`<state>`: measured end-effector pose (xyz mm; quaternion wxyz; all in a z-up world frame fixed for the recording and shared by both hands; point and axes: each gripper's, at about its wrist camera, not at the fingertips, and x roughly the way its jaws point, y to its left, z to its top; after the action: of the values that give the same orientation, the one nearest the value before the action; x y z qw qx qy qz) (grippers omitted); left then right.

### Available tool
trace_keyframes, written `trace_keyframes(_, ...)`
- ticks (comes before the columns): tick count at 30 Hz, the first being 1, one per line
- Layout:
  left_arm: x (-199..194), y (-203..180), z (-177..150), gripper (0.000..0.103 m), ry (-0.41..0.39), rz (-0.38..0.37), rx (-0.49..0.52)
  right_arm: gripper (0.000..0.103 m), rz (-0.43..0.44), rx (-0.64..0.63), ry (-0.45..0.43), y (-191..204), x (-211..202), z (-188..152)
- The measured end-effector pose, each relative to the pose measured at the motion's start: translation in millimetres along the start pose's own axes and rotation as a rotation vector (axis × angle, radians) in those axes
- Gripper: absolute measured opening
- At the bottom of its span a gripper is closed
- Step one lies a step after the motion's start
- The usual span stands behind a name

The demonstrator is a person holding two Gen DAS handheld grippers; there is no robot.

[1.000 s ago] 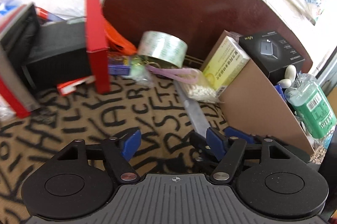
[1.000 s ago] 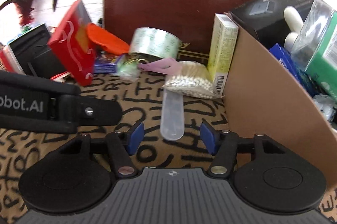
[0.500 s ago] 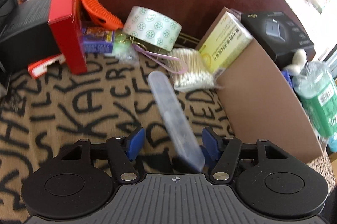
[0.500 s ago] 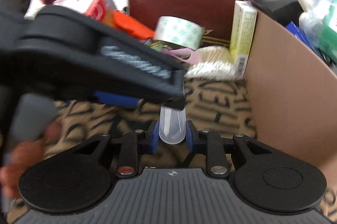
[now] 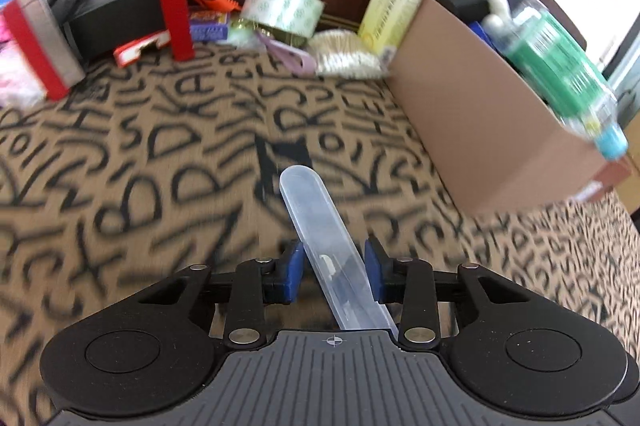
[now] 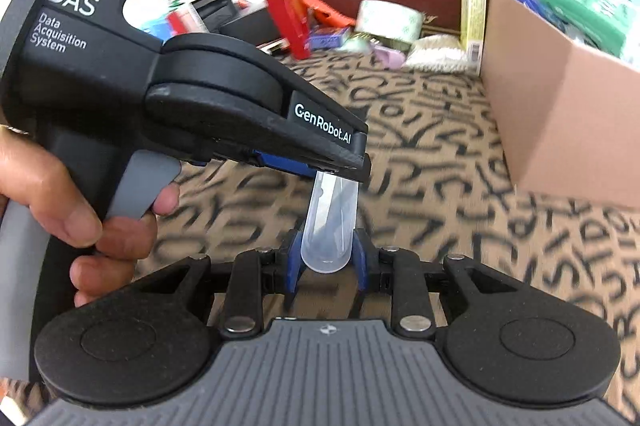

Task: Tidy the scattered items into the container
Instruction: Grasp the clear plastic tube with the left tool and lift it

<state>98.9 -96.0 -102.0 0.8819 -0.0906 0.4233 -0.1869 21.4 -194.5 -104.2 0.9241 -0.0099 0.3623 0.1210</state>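
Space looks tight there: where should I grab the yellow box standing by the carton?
Take the yellow box by its top end, tongs coming down from above. It stands upright against the cardboard box, and the cotton swab bag crowds its foot, so probably only the top is free.

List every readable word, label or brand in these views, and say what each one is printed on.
"DAS" on the left gripper body.
"Data Acquisition System" just below it, same body.
"GenRobot.AI" on that gripper's finger arm.
Patterned cloth: big black letter shapes, no clear words.
Yellow box: print too small to read.
Green bottle: label blurred.
Tape roll: round marks, unreadable.
Clear plastic case, cardboard box: no text visible.
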Motion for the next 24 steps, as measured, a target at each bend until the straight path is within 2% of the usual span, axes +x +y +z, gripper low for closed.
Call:
trace_keyframes(3,-17,-6,-20,0.032,0.02,-0.002,0.014,0.035,0.009,-0.006,0.003,5,-17,-14)
trace_keyframes(6,-22,-10,-28,0.054,0.015,0.006,0.015,0.037,0.003,0.004,0.004,9,-23,-18)
trace_keyframes(8,-20,-10,-25,0.057,0.024,0.014,-0.001,0.037,-0.004,0.014,0.004,9,-20,-16)
trace_keyframes(10,-17,-12,-21,0.057,0.032,0.023,-0.005,0.037,-0.014,0.0,0.006,13,-17,-16)
trace_keyframes(13,-14,-18,-23,0.052,0.038,0.047,0.062,0.037,-0.018,-0.033,-0.001,14,-15,-19)
trace_keyframes(14,-14,-21,-24,0.04,0.037,0.063,0.08,0.033,-0.011,-0.035,-0.001,13,-16,-19)
trace_keyframes(15,-15,-23,-25,0.038,0.037,0.072,0.088,0.033,-0.008,-0.032,0.001,12,-17,-19)
trace_keyframes(20,-28,-33,-29,0.037,0.035,0.042,0.07,0.033,0.009,0.021,-0.015,5,-38,-22)
trace_keyframes(24,-47,-56,-22,0.037,-0.018,0.013,0.083,0.033,-0.009,0.029,-0.075,-4,-68,-18)
